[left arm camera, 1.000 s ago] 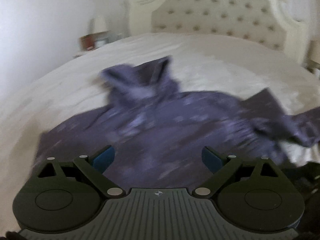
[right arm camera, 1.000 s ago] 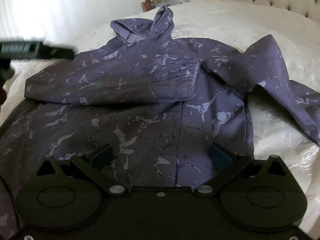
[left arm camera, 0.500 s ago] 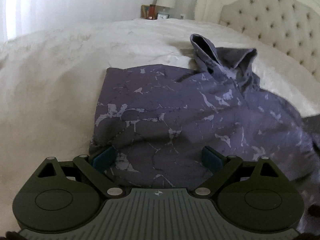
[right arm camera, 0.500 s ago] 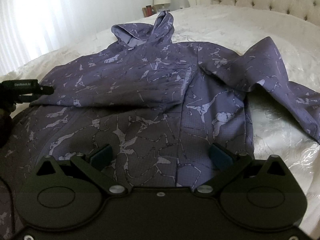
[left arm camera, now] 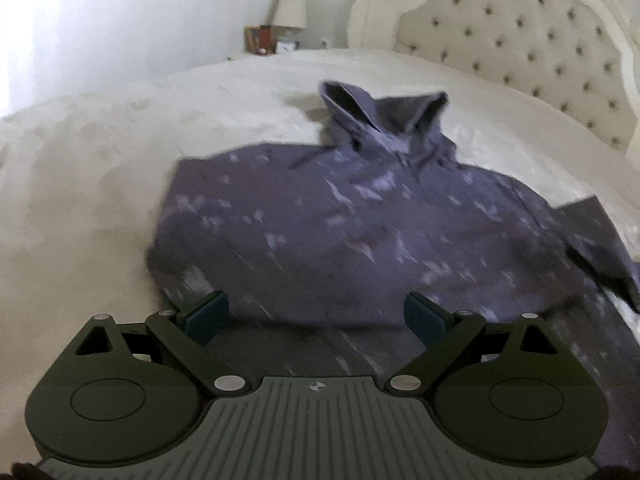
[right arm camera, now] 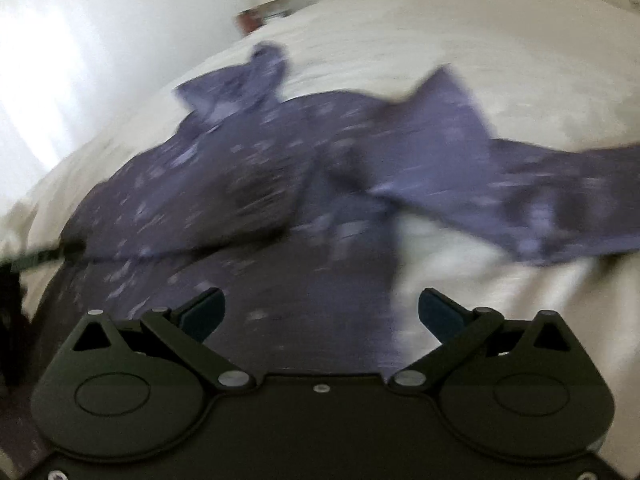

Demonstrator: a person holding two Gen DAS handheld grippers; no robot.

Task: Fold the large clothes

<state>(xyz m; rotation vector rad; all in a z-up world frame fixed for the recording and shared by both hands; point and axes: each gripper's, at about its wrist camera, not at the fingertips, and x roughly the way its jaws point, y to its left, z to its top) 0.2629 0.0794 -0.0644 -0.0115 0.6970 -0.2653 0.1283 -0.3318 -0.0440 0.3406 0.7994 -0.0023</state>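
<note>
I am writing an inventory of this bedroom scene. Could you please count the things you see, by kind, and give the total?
Purple hooded garment: 1
Bed: 1
Tufted headboard: 1
Lamp: 1
Grippers, both with fingers open and holding nothing: 2, left gripper and right gripper
Total: 6
The small items beside the lamp are too blurred to count.
</note>
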